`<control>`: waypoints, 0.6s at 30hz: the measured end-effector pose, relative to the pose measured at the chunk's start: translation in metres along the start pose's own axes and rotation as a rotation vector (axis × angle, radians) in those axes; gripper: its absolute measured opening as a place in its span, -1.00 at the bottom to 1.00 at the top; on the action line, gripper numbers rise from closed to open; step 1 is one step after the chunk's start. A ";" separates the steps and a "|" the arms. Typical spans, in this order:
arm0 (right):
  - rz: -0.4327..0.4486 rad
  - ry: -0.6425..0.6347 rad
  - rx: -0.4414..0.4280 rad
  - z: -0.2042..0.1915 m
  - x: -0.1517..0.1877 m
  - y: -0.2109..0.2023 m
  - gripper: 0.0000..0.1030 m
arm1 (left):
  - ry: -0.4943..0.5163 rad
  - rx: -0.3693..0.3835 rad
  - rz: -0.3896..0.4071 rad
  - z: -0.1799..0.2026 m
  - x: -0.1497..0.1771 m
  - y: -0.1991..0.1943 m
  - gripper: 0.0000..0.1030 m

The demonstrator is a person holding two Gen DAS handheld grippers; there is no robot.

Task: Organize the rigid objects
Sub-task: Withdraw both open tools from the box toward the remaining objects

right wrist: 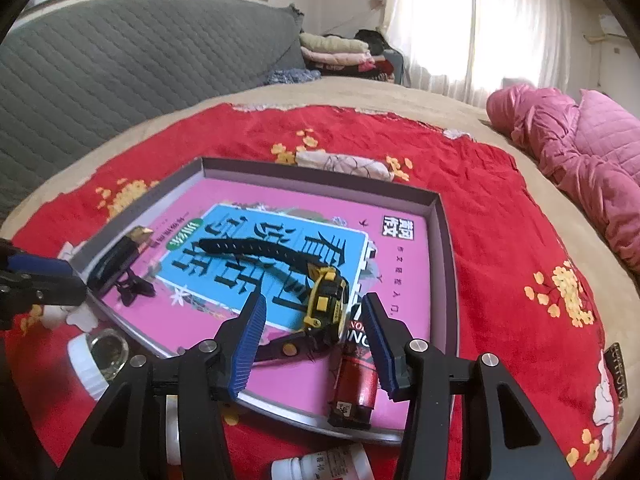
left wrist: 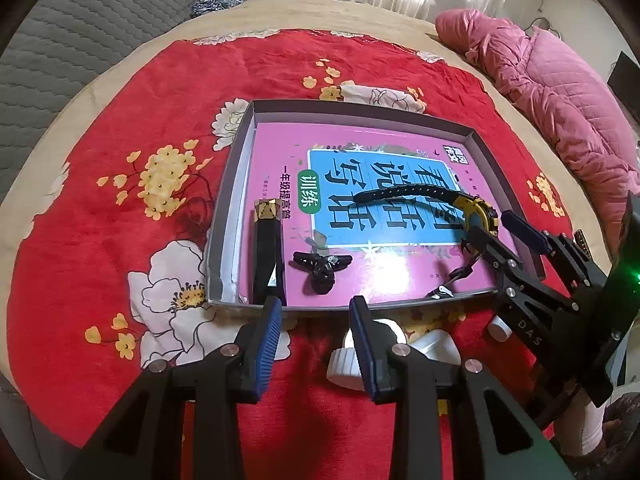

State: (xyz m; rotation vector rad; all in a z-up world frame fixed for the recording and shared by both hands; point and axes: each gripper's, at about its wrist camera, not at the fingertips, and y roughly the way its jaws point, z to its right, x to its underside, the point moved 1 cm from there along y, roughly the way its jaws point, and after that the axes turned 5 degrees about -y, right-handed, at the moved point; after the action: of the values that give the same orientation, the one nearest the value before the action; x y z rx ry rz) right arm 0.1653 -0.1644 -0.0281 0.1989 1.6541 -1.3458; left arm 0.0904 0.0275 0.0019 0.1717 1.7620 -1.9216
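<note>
Shallow grey tray (left wrist: 480, 142) sits on a red floral blanket (left wrist: 120, 120), with a pink book (left wrist: 280, 148) lying flat in it, blue panel with big Chinese characters, and a green pill reading 训练. The watch (right wrist: 326, 300) (black and yellow) lies on the book, strap running from the case toward the far left, case at the near right end. The right gripper (right wrist: 314, 338) is spread, the watch case between its blue pads with gaps either side, nothing pinched. A red lighter (right wrist: 356, 380) stands just beside it near the tray's front wall; only "NO" is readable by it. The left gripper (left wrist: 316, 344) is spread too, empty, hovering just outside the front wall, close to a black bar with a gold tip (left wrist: 267, 248) and a black clip (left wrist: 322, 270). White bottles (left wrist: 424, 350) lie on the blanket under it. Far half of the tray is open.
</note>
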 end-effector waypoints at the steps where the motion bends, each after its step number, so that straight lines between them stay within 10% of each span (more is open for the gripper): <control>1: 0.013 0.009 -0.010 0.001 -0.001 -0.002 0.18 | 0.002 -0.001 -0.001 0.000 0.000 0.000 -0.32; 18: 0.151 0.084 -0.136 0.013 -0.007 -0.029 0.46 | 0.028 0.014 -0.001 0.009 0.004 -0.003 -0.09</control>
State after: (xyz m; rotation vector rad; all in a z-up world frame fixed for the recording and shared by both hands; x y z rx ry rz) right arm 0.1580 -0.1827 -0.0028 0.2973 1.7572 -1.1213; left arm 0.0875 0.0175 0.0041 0.2032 1.7681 -1.9415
